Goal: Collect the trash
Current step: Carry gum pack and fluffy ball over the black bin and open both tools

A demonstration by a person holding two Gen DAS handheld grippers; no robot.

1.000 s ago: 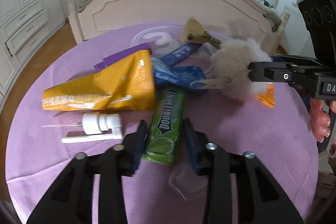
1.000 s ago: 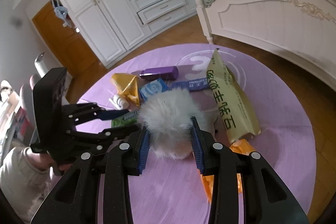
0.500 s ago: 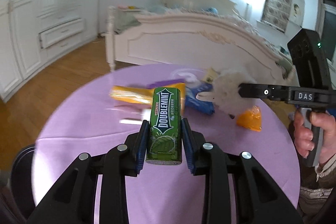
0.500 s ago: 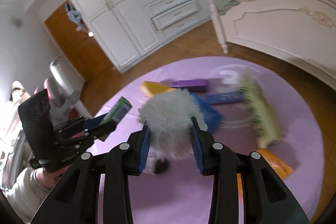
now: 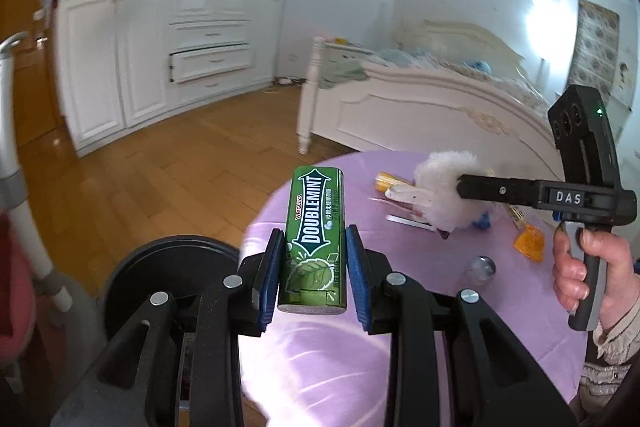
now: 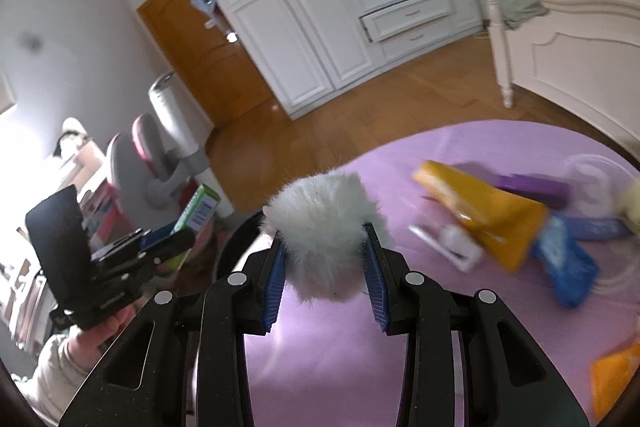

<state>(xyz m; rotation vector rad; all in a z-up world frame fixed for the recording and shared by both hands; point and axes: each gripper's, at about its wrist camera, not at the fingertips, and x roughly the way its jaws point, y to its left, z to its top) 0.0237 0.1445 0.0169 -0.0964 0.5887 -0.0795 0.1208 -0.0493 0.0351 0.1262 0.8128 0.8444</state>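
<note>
My left gripper [image 5: 314, 275] is shut on a green Doublemint gum pack [image 5: 314, 239], held upright in the air above the left edge of the purple table [image 5: 320, 355]; the pack also shows in the right wrist view [image 6: 198, 213]. A round black bin [image 5: 168, 275] stands on the floor just left of and below it. My right gripper [image 6: 326, 273] is shut on a white fluffy ball [image 6: 324, 227], which also shows in the left wrist view [image 5: 448, 193], held above the table near the same edge.
On the table lie a yellow pouch [image 6: 484, 215], a blue wrapper [image 6: 568, 267], a purple tube [image 6: 532, 187], a white pump part [image 6: 452, 243] and an orange wrapper [image 5: 530, 243]. A white bed [image 5: 432, 107], wardrobes [image 5: 160, 47] and a pink chair [image 6: 148, 155] surround the table.
The left gripper closed on the gum pack, lifted it off the table and swung left toward the bin. The right gripper carried the fluffy ball leftward too.
</note>
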